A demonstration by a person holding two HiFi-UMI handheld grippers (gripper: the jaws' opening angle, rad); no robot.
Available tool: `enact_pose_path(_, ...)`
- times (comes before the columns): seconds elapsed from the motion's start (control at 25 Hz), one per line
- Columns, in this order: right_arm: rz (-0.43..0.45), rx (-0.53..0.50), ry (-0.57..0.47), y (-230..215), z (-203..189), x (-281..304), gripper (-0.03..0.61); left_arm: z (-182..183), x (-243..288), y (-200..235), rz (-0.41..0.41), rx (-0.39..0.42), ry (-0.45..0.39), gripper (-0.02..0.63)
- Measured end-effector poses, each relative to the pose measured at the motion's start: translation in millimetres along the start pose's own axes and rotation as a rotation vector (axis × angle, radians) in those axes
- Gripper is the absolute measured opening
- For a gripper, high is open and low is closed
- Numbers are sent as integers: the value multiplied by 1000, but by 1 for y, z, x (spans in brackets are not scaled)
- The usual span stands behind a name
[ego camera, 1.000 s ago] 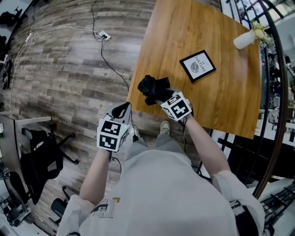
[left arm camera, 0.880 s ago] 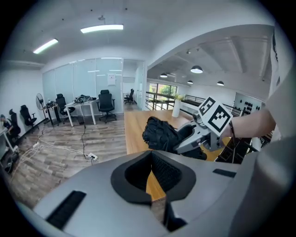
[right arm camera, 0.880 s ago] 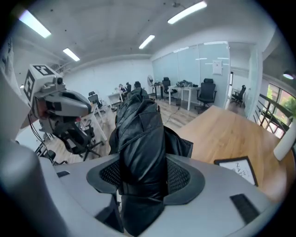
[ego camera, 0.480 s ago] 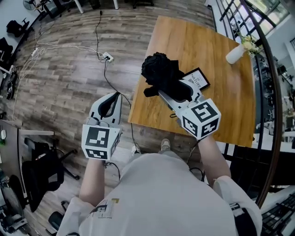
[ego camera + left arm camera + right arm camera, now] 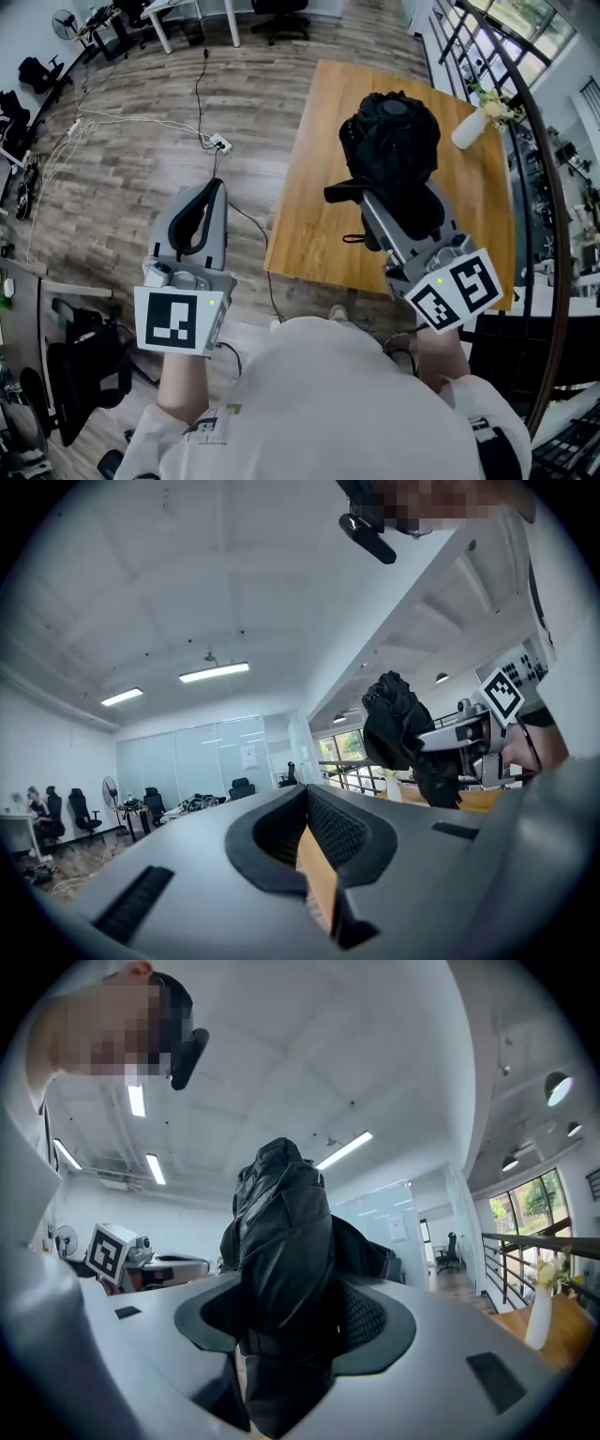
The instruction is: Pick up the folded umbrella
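Note:
The folded black umbrella is held up in the air above the wooden table, its bunched fabric end pointing away from me. My right gripper is shut on its lower part, and in the right gripper view the umbrella fills the gap between the jaws of that gripper. My left gripper is raised over the floor to the left of the table, jaws together with nothing in them. In the left gripper view, that gripper sees the umbrella off to its right.
A white vase with flowers stands at the table's far right corner. A black railing runs along the right. A power strip with cables lies on the wood floor, and a black office chair stands at lower left.
Both grippers have risen toward my head. The right one has lifted the umbrella off the table's near edge and high above it. The left stayed shut and empty.

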State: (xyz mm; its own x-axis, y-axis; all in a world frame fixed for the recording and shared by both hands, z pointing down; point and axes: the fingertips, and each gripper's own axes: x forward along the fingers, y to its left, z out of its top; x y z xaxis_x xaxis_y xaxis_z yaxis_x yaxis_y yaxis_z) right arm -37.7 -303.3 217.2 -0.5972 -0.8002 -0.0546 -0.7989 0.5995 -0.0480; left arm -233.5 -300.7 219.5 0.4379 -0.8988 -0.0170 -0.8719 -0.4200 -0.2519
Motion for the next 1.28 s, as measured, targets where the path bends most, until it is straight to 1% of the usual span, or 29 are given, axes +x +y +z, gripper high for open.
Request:
enact_pose_path(0.08,-27,-13,-42,1,12,-9,276,7,-5,0,-4,1,-13,17)
enact_pose_path(0.2,-63,-50,-79,-1,25,-20,276,17,-12,5,-8,31,-74,17)
enact_pose_path(0.28,-79,-60,-90,-2,27,-27,276,13,-18,6,-7,22,-53,17)
enact_pose_path(0.4,-83,-41,-100,-4,25,-35,276,1,-25,9,0,23,-14,17)
enact_pose_path(0.56,-77,-37,-49,-5,12,-34,278,-9,-28,15,20,-4,18,17)
enact_pose_path(0.64,-76,-31,-19,-3,2,-37,278,-13,-33,13,21,-18,24,17)
enact_pose_path(0.72,-77,-24,-9,-4,-4,-39,278,-15,-36,9,19,-14,24,17)
enact_pose_path(1.0,-70,-34,-13,0,1,-35,278,-13,-45,9,25,-10,21,17)
enact_pose_path(1.08,-70,-37,-7,0,3,-35,278,-8,-46,7,25,6,21,17)
enact_pose_path(1.2,-74,-40,6,-1,3,-38,279,-5,-48,1,34,24,56,17)
enact_pose_path(1.28,-76,-37,12,-2,0,-40,279,-4,-49,-1,32,24,60,17)
